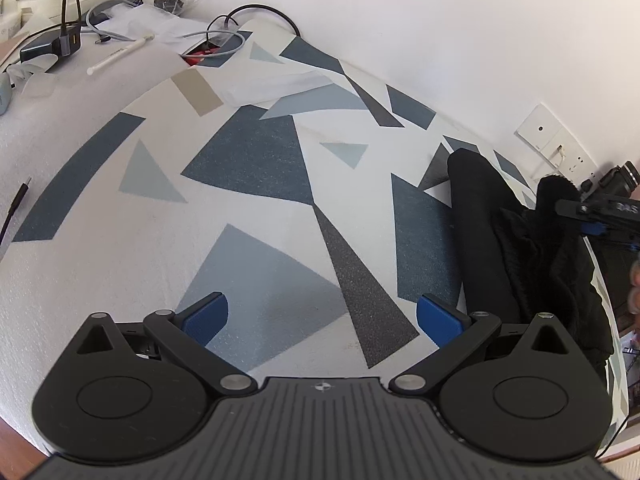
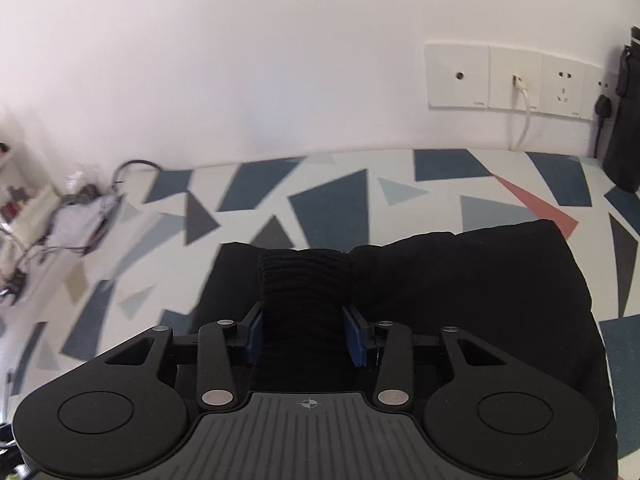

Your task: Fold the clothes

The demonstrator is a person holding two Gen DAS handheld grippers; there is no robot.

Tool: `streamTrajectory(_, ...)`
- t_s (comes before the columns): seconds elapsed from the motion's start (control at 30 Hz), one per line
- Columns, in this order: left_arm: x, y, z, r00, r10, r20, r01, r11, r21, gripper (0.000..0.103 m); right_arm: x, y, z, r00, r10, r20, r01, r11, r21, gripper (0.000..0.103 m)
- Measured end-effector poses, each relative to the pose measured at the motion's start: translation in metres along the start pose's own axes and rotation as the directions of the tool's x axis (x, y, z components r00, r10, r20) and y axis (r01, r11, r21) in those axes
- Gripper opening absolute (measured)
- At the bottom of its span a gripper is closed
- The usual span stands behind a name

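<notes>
A: Right gripper [image 2: 304, 334]?
B: Pinches the black garment's [image 2: 460, 292] ribbed band, lifting it for a fold.
A: Left gripper [image 1: 322, 320]?
B: Spread, empty, above the mat [image 1: 256, 168]; garment lies right.

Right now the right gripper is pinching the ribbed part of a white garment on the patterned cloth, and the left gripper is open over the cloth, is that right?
Not quite: the garment is black, not white, as the right wrist view shows. The right gripper does pinch its ribbed part, and the left gripper is open over the patterned cloth.
</notes>
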State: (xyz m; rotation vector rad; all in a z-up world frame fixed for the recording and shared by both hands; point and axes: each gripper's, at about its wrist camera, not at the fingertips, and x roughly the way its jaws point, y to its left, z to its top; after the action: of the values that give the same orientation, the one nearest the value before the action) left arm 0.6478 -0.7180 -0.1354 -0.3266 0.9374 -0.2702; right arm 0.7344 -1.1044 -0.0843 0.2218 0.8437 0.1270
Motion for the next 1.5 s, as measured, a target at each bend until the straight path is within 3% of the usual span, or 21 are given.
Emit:
streamTrajectory(0.07,0.001,0.001,-0.002,1.000,0.001,-0.010,-0.001,1.000,-0.005,0.102,-0.001,0.008,-0.001,0.999,0.009,-0.045,-0.012,0.997,-0.075,0.039)
streamTrajectory(0.23,0.003,0.001,-0.005,1.000,0.000,-0.025,0.000,1.000,-0.010,0.102,0.036,0.038,-0.015,0.987,-0.117,-0.109,0.092,0.973,-0.210,0.054)
streamTrajectory(0.33,0.000,-0.003,-0.007,1.000,-0.001,-0.012,0.001,1.000,0.014,0.102,0.049,0.059,-0.023,0.974,-0.202,-0.099,0.163,0.937,-0.308,0.062)
streamTrajectory(0.5,-0.001,0.000,-0.011,1.000,0.009,-0.024,-0.009,1.000,0.005,0.103,0.058,0.078,-0.045,0.936,-0.350,-0.031,0.303,0.848,-0.434,0.056)
streamTrajectory(0.57,0.000,0.002,-0.011,0.999,0.016,-0.032,-0.017,1.000,-0.006,0.103,0.056,0.077,-0.051,0.935,-0.355,0.003,0.326,0.854,-0.405,0.046)
streamTrajectory(0.67,-0.001,0.004,-0.011,0.999,0.023,-0.033,-0.024,1.000,-0.011,0.102,0.047,0.064,-0.047,0.942,-0.332,0.043,0.331,0.903,-0.276,0.029)
streamTrajectory(0.73,-0.002,0.003,-0.011,0.999,0.025,-0.025,-0.025,1.000,-0.003,0.102,0.033,0.046,-0.034,0.949,-0.301,0.089,0.310,0.944,-0.116,0.026)
streamTrajectory(0.77,-0.003,0.003,-0.011,0.999,0.024,-0.022,-0.024,1.000,0.002,0.103,0.026,0.040,-0.028,0.941,-0.313,0.127,0.323,0.944,-0.069,0.025)
streamTrajectory(0.83,-0.001,0.002,-0.011,0.999,0.023,-0.029,-0.023,1.000,0.009,0.103,0.019,0.035,-0.016,0.918,-0.349,0.189,0.363,0.931,-0.042,0.024)
streamTrajectory(0.87,0.000,0.001,-0.011,0.999,0.022,-0.035,-0.022,1.000,0.013,0.103,0.020,0.032,-0.010,0.917,-0.351,0.188,0.364,0.931,-0.034,0.024)
streamTrajectory(0.93,0.002,-0.001,-0.012,0.999,0.020,-0.044,-0.019,1.000,0.018,0.102,0.028,0.031,-0.002,0.923,-0.343,0.175,0.354,0.935,-0.031,0.025)
streamTrajectory(1.0,0.003,-0.004,-0.012,0.999,0.014,-0.047,-0.012,1.000,0.026,0.103,0.045,0.039,-0.005,0.945,-0.301,0.130,0.316,0.942,-0.114,0.026)
streamTrajectory(1.1,0.003,-0.012,-0.009,0.999,0.005,-0.039,-0.003,0.999,0.051,0.103,0.068,0.055,-0.023,0.972,-0.229,0.043,0.232,0.938,-0.258,0.043)
streamTrajectory(1.17,0.005,-0.019,-0.006,0.999,-0.006,-0.036,0.008,0.998,0.069,0.102,0.068,0.063,-0.037,0.980,-0.196,0.043,0.200,0.925,-0.323,0.067)
streamTrajectory(1.2,0.007,-0.022,-0.004,0.999,-0.014,-0.039,0.017,0.997,0.077,0.102,0.065,0.064,-0.040,0.983,-0.178,0.038,0.180,0.925,-0.334,0.071)
streamTrajectory(1.3,0.013,-0.035,0.000,0.998,-0.033,-0.055,0.038,0.994,0.102,0.102,0.030,0.054,-0.037,0.990,-0.123,0.072,0.138,0.953,-0.269,0.070)
streamTrajectory(1.33,0.014,-0.042,0.000,0.998,-0.036,-0.053,0.043,0.991,0.125,0.102,0.013,0.048,-0.033,0.990,-0.103,0.096,0.123,0.965,-0.232,0.072)
streamTrajectory(1.37,0.014,-0.049,-0.001,0.998,-0.039,-0.047,0.046,0.986,0.158,0.102,-0.004,0.040,-0.030,0.987,-0.094,0.128,0.118,0.973,-0.196,0.081)
streamTrajectory(1.43,0.016,-0.064,0.000,0.997,-0.058,-0.043,0.066,0.975,0.211,0.102,-0.042,0.018,-0.022,0.971,-0.108,0.215,0.138,0.982,-0.127,0.094)
streamTrajectory(1.5,0.018,-0.078,0.002,0.994,-0.096,-0.048,0.105,0.963,0.248,0.102,-0.068,-0.014,-0.018,0.958,-0.157,0.240,0.173,0.984,-0.047,0.093)
